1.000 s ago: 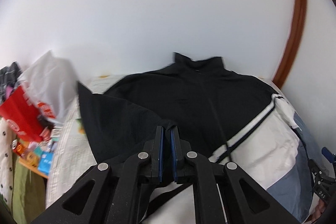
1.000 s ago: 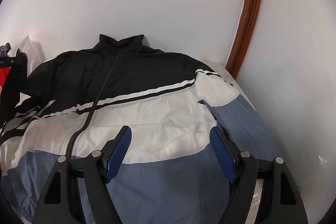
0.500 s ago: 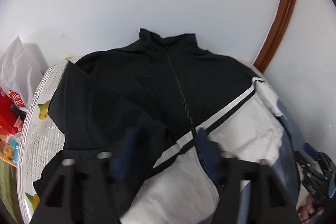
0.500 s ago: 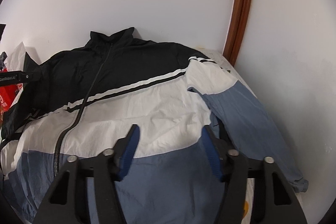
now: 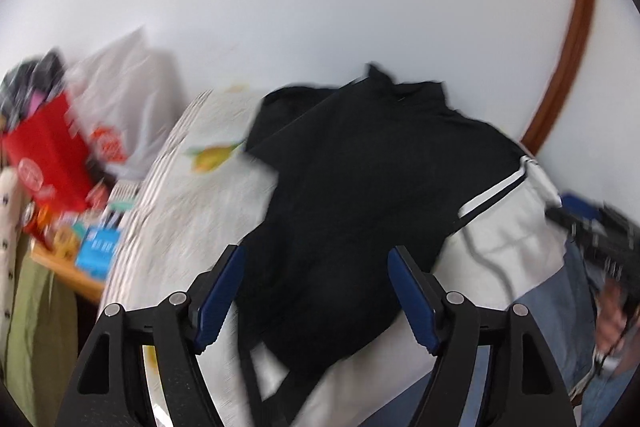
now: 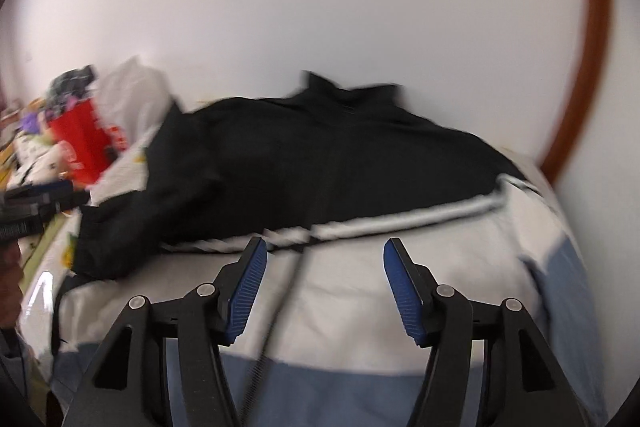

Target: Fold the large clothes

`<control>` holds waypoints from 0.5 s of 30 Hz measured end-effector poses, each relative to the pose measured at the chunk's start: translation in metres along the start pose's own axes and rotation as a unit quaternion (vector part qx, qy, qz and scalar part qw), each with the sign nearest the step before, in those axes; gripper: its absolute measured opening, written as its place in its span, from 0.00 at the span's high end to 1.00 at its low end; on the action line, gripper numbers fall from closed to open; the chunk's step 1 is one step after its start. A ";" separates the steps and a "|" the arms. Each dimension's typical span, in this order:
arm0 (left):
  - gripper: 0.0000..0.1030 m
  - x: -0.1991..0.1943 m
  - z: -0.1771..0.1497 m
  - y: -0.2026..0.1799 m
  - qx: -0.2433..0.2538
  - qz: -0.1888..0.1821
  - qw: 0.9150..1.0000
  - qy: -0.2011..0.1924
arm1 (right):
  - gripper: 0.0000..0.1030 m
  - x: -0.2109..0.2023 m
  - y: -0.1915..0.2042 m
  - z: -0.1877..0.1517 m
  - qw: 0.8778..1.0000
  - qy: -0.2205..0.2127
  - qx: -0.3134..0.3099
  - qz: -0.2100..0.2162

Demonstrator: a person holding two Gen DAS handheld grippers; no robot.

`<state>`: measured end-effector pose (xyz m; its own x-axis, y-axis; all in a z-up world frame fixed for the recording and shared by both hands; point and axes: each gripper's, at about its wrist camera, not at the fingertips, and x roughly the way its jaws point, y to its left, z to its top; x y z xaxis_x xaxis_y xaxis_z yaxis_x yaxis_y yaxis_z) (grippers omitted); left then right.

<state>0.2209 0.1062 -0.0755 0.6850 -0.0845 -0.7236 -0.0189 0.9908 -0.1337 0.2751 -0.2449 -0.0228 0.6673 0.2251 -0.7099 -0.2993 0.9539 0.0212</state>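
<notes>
A large zip jacket (image 6: pixel 360 167), black on top, white in the middle and blue at the hem, lies spread on a bed against the wall. Its left black sleeve (image 5: pixel 340 227) is folded inward across the body. My left gripper (image 5: pixel 316 291) is open and empty, hovering above that folded sleeve. My right gripper (image 6: pixel 324 287) is open and empty above the white band near the zipper (image 6: pixel 280 307). The left gripper also shows at the left edge of the right wrist view (image 6: pixel 36 203). Both views are blurred by motion.
The bed sheet (image 5: pixel 208 195) is white with a fruit print. A red bag (image 5: pixel 48 155), a white plastic bag (image 5: pixel 120 99) and clutter sit left of the bed. A brown door frame (image 5: pixel 568 67) stands at the right. The white wall lies behind.
My left gripper opened and let go of the black sleeve, which now lies folded over the jacket body. Both grippers have swung leftward; the right stays open.
</notes>
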 end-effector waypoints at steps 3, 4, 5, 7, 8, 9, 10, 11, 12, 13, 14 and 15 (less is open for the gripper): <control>0.30 0.000 -0.021 0.029 -0.020 0.006 1.000 0.016 | 0.39 0.017 0.027 0.018 0.999 -0.003 -0.018 0.038; 0.29 0.001 -0.029 0.039 -0.028 0.007 0.999 0.022 | 0.39 0.026 0.037 0.026 0.998 -0.002 -0.023 0.052; 0.29 0.004 -0.038 0.047 -0.035 0.004 0.999 0.029 | 0.39 0.035 0.047 0.033 0.998 -0.001 -0.027 0.061; 0.29 0.010 -0.053 0.057 -0.040 -0.003 0.998 0.047 | 0.38 0.052 0.061 0.046 0.996 0.002 -0.032 0.087; 0.29 0.013 -0.060 0.061 -0.041 -0.009 0.998 0.053 | 0.38 0.059 0.066 0.050 0.995 0.005 -0.032 0.097; 0.29 0.015 -0.066 0.063 -0.040 -0.015 0.998 0.056 | 0.38 0.069 0.072 0.056 0.993 0.011 -0.031 0.111; 0.29 0.018 -0.070 0.063 -0.038 -0.019 0.997 0.057 | 0.38 0.080 0.080 0.061 0.991 0.018 -0.030 0.129; 0.29 0.018 -0.075 0.065 -0.037 -0.022 0.997 0.056 | 0.38 0.091 0.088 0.066 0.989 0.024 -0.031 0.144; 0.29 0.021 -0.077 0.065 -0.036 -0.025 0.997 0.056 | 0.38 0.101 0.092 0.070 0.988 0.028 -0.032 0.152; 0.29 0.023 -0.078 0.064 -0.034 -0.031 0.997 0.056 | 0.38 0.113 0.098 0.076 0.986 0.032 -0.033 0.161; 0.29 0.024 -0.080 0.062 -0.031 -0.038 0.997 0.056 | 0.38 0.123 0.102 0.080 0.985 0.035 -0.032 0.167; 0.29 0.026 -0.080 0.060 -0.029 -0.046 0.997 0.056 | 0.38 0.130 0.104 0.082 0.984 0.036 -0.029 0.170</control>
<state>0.1792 0.1553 -0.1565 0.6006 -0.1885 -0.7770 -0.0045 0.9710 -0.2390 0.3868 -0.1000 -0.0551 0.4717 0.5123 -0.7176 -0.5373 0.8124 0.2268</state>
